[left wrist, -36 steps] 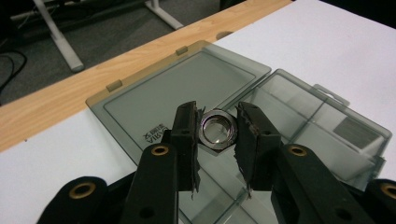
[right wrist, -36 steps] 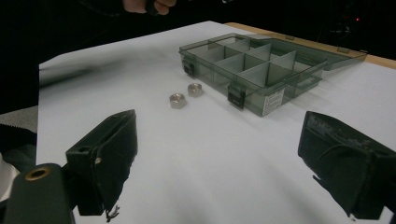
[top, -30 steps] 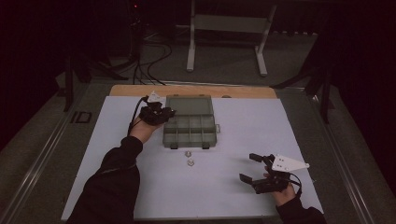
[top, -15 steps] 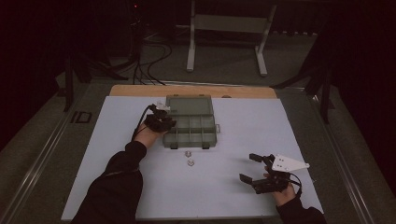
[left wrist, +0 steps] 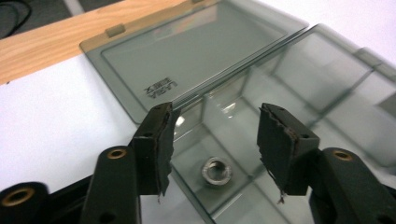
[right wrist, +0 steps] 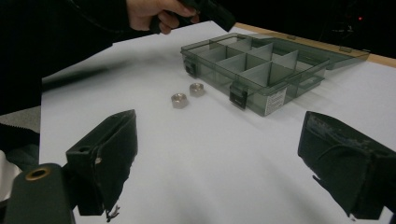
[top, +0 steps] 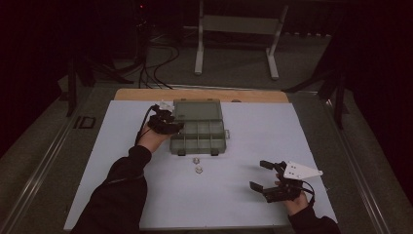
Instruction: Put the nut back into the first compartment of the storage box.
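Left gripper view has my left gripper (left wrist: 215,154) over the organizer box's (left wrist: 299,93) near-left compartment, jaws just opened partway, empty, with a nut (left wrist: 216,170) lying loose in it. My right gripper (right wrist: 224,163) sits wide open near right.

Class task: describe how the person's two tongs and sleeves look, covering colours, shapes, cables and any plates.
Both sleeves are black and long. The left tongs are black with a black cable; their rectangular pads look frayed, on arms with brass-coloured rivets. The right tongs are black too, topped by a pale three-cornered plate.
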Tool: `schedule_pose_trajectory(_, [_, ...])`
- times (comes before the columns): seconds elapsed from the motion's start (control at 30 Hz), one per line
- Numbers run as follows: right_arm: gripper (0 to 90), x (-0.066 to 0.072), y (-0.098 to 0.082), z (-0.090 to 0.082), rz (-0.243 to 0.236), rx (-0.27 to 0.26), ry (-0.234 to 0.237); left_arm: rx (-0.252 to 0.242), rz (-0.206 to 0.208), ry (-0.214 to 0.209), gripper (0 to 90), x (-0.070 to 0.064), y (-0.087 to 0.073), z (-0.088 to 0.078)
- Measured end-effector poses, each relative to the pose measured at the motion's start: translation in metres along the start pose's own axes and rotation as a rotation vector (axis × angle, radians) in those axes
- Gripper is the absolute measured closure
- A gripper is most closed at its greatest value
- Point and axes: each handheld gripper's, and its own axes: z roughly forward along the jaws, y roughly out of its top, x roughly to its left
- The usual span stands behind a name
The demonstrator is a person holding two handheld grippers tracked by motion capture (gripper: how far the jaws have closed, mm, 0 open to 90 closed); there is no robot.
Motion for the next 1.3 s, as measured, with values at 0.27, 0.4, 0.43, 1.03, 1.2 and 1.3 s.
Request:
schedule_pose_trajectory(0.27, [12.1,0.0,0.0,0.0,-0.001,-0.001,-0.002,-0.007,0.032,-0.061,28.1,-0.008,0.001,-0.02])
schedule_pose_trajectory(0.4, [12.1,0.0,0.0,0.0,0.001,-0.002,-0.003,-0.031,0.052,-0.105,24.0,-0.017,-0.001,-0.032])
schedule_pose_trajectory(0.43, [12.1,0.0,0.0,0.0,0.001,-0.003,-0.003,-0.044,0.051,-0.124,23.6,-0.019,-0.001,-0.034])
schedule_pose_trajectory(1.03, [12.1,0.0,0.0,0.001,0.0,0.004,-0.005,-0.119,0.196,-0.315,16.5,-0.074,-0.014,-0.072])
schedule_pose_trajectory(1.2, [12.1,0.0,0.0,0.0,0.001,0.002,-0.004,-0.116,0.25,-0.376,17.8,-0.088,-0.025,-0.069])
schedule_pose_trajectory(1.3, [12.1,0.0,0.0,0.001,0.0,0.005,-0.004,-0.101,0.279,-0.405,18.7,-0.095,-0.033,-0.063])
